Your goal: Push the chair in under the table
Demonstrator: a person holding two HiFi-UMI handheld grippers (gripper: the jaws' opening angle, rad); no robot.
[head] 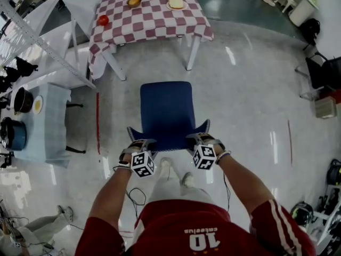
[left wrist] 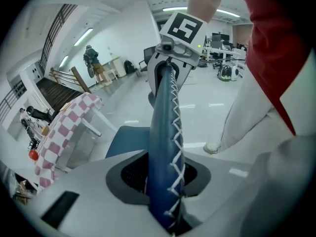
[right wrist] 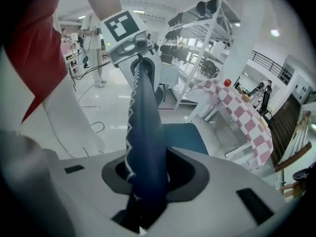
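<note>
My left gripper [head: 139, 145] is clamped on the top edge of the chair back [left wrist: 166, 142]. The blue padded edge with its white stitching runs right between the jaws, and they squeeze it from both sides. My right gripper [head: 201, 142] is clamped on the same edge, further along to the right (I can see its marker cube at the far end of the edge when I look along my left jaws). Both grippers point down at a slant.

The chair [head: 166, 108] stands just in front of my feet. Its blue seat faces away from me, toward the table [head: 154, 23]. The table has a red and white checked cloth, and there is still bare floor [head: 240, 89] between it and the chair, so the chair is not under it at all yet.

I think the grabbing part is done and the pushing part comes next. I need to hold on tight with both grippers and push evenly, so the chair goes straight. The seat has to go in between the white table legs [head: 193, 52], and the right one looks close to the path.
</note>
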